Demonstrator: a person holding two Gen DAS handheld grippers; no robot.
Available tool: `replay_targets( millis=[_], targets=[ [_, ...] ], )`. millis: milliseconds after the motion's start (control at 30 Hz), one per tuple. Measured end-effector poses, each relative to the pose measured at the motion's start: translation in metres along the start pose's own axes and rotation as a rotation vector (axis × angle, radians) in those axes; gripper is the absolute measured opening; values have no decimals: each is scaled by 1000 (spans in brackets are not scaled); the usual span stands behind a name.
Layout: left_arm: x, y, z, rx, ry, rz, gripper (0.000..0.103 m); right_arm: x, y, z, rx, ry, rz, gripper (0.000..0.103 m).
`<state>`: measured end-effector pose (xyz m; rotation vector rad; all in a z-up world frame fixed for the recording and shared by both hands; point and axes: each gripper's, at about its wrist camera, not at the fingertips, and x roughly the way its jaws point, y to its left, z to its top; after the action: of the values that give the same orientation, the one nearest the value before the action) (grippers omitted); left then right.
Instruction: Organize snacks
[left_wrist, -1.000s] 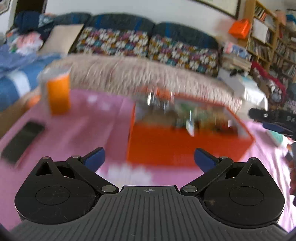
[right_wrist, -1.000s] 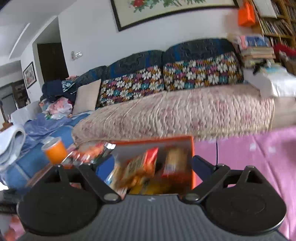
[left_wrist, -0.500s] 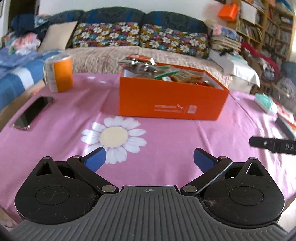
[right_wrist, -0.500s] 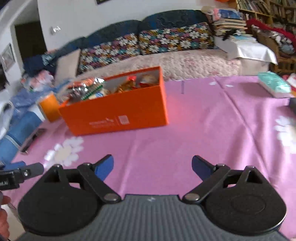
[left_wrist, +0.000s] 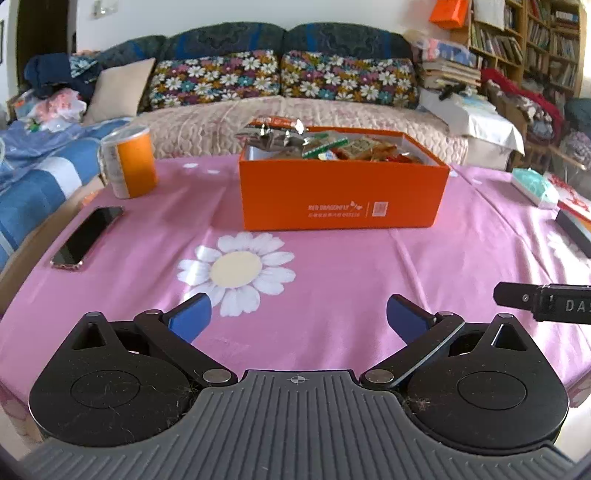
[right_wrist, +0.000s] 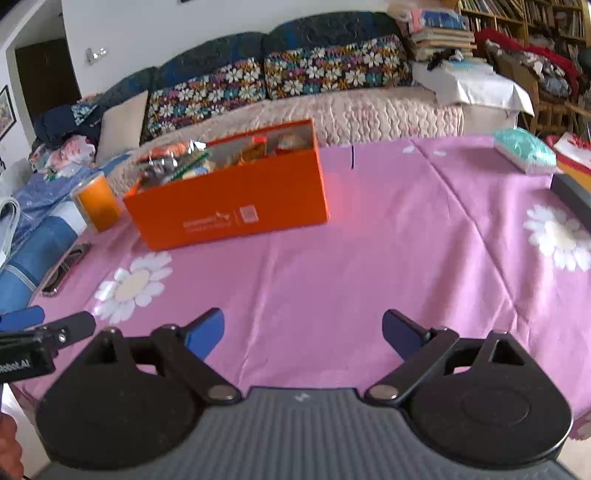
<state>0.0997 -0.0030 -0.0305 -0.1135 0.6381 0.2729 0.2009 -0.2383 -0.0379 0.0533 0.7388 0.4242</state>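
**Two black hand-held grippers with blue pads**

The left gripper (left_wrist: 298, 315) has a ribbed grey housing with a small crosshair mark at its front edge. Two round black discs flank it, each with a triangular cut-out. Black link arms hinge on silver pins and end in blue fingers (left_wrist: 192, 315). Dust and hairs cling around the discs. The right gripper (right_wrist: 303, 330) has the same build; seen from the left camera, its black bar carries white letters.

Both grippers (left_wrist: 298, 316) (right_wrist: 303, 334) pulled back from box (left_wrist: 343, 199).
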Motion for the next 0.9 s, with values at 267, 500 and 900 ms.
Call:
replay_targets(
  millis=[267, 500, 900],
  targets=[
    [5, -5, -4, 29, 23, -1, 73, 11, 4, -4, -2, 34, 15, 95],
    [11, -8, -5, 35, 47, -10, 73, 17, 0, -5, 16, 51, 22, 95],
    [23, -13, -10, 52, 78, -3, 65, 23, 1, -5, 8, 69, 34, 95]
  ],
)
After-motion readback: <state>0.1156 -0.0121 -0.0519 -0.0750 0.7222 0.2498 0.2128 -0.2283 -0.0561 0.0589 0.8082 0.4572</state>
